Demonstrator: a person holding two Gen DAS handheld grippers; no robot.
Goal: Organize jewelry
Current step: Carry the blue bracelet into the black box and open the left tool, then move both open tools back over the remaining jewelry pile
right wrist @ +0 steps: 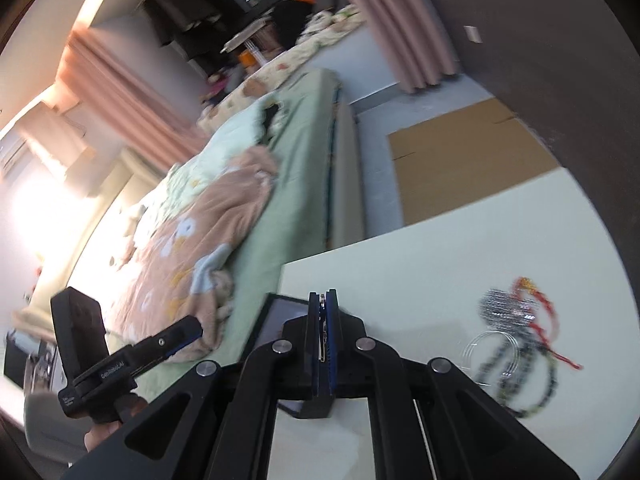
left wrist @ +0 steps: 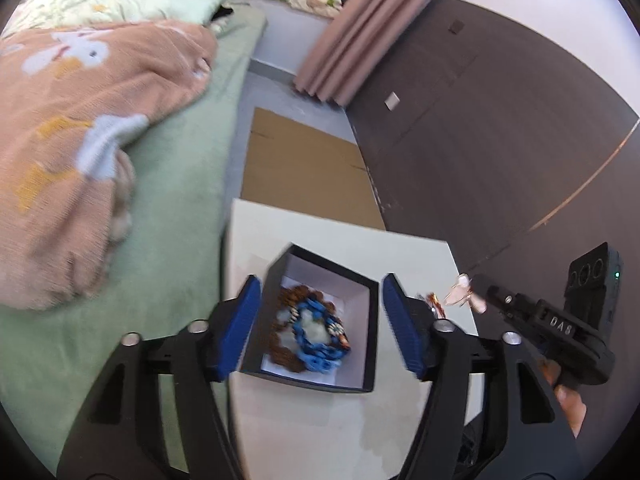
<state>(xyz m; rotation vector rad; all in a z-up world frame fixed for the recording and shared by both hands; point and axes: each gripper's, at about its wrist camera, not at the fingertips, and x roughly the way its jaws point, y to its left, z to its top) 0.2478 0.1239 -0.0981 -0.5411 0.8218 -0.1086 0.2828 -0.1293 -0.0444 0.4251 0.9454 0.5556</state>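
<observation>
- Right now the left gripper [left wrist: 320,320] has its blue jaws spread wide with nothing between the pads, framing the open black box [left wrist: 372,312] that sits dead ahead of it.
- Inside that box lie a blue bracelet [left wrist: 316,344] and a brown beaded strand [left wrist: 288,300], coiled together on the white lining.
- Over at three o'clock in the left view, the right gripper [left wrist: 478,292] comes in with a small pale pink-and-gold piece [left wrist: 460,292] at its tip.
- From its own camera, the right gripper [right wrist: 323,320] has its jaws pressed together, pinching something thin and metallic [right wrist: 321,336]; what exactly, I cannot tell.
- Out at three o'clock on the white table [right wrist: 400,264], a blurred pile waits: a silvery piece [right wrist: 500,306], a red cord [right wrist: 536,312], dark beads [right wrist: 540,384].
- My read: this is the carry step, one piece in transit to the box.
- Next move calls for centring the right tip over the box opening, then parting the jaws; the left should stay clear.
</observation>
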